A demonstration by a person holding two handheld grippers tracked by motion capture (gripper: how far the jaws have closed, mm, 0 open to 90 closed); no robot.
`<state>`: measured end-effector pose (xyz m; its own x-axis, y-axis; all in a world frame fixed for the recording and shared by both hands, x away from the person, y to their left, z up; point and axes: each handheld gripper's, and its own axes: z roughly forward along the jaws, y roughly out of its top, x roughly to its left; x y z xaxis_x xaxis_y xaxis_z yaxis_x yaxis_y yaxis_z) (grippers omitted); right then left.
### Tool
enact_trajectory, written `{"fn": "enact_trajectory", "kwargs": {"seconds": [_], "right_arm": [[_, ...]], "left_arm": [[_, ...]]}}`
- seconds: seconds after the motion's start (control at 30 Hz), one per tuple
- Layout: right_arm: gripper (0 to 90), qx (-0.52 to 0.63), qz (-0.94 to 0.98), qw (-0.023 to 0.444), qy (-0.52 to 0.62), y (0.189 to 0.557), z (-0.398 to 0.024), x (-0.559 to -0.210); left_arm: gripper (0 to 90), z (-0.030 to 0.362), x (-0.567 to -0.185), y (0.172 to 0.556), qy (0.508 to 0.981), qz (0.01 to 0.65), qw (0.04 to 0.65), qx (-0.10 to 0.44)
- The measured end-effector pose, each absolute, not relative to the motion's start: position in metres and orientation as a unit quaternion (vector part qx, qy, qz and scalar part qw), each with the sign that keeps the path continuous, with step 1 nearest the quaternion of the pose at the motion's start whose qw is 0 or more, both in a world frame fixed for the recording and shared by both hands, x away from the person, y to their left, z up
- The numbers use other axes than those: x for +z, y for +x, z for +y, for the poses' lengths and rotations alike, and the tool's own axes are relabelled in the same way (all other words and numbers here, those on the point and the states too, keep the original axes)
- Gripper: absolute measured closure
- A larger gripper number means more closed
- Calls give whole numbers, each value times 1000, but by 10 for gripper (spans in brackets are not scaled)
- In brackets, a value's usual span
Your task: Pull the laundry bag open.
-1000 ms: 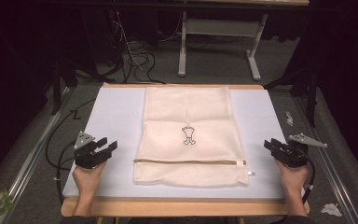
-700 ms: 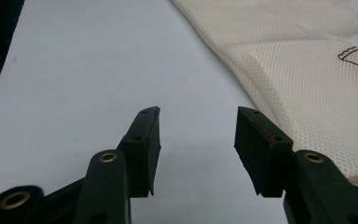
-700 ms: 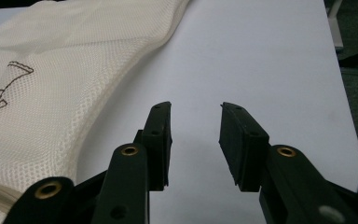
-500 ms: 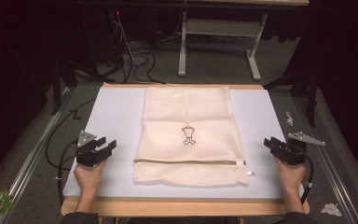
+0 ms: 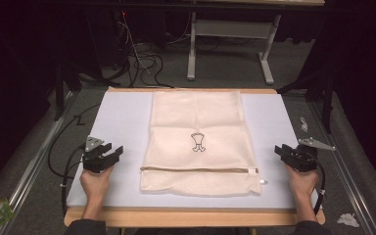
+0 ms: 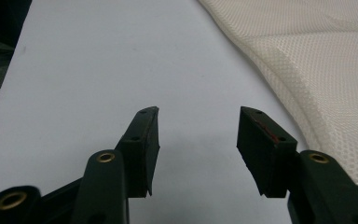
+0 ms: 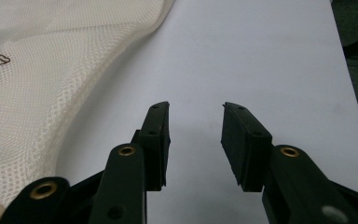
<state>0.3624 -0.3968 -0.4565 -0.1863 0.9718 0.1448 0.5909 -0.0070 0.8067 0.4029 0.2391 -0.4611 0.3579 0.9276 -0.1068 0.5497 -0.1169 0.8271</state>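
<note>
L & R grippers [image 5: 111,152] [image 5: 283,151] flank mesh bag [image 5: 200,142], fingers apart.

one cream mesh laundry bag [image 5: 200,142] with one zip [image 5: 200,170] and one small printed mark [image 5: 198,142], lying on one white mat [image 5: 122,117] on one wooden table [image 5: 191,218]; two black grippers, left [image 5: 111,152] and right [image 5: 283,151], held by two hands

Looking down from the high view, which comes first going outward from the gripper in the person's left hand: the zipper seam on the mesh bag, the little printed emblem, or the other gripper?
From the left gripper:
1. Zipper seam, just right, along the mesh bag's near end.
2. Printed emblem, at the bag's middle.
3. Right gripper, at the table's far right edge.
</note>
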Motion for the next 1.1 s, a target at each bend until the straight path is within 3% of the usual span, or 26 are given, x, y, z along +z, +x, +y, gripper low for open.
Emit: {"fn": "enact_trajectory", "kwargs": {"seconds": [1.1], "right_arm": [[587,370,663,268,593,369,-393,-474]], "left_arm": [[486,233,-483,412,718,530,380,242]]}}
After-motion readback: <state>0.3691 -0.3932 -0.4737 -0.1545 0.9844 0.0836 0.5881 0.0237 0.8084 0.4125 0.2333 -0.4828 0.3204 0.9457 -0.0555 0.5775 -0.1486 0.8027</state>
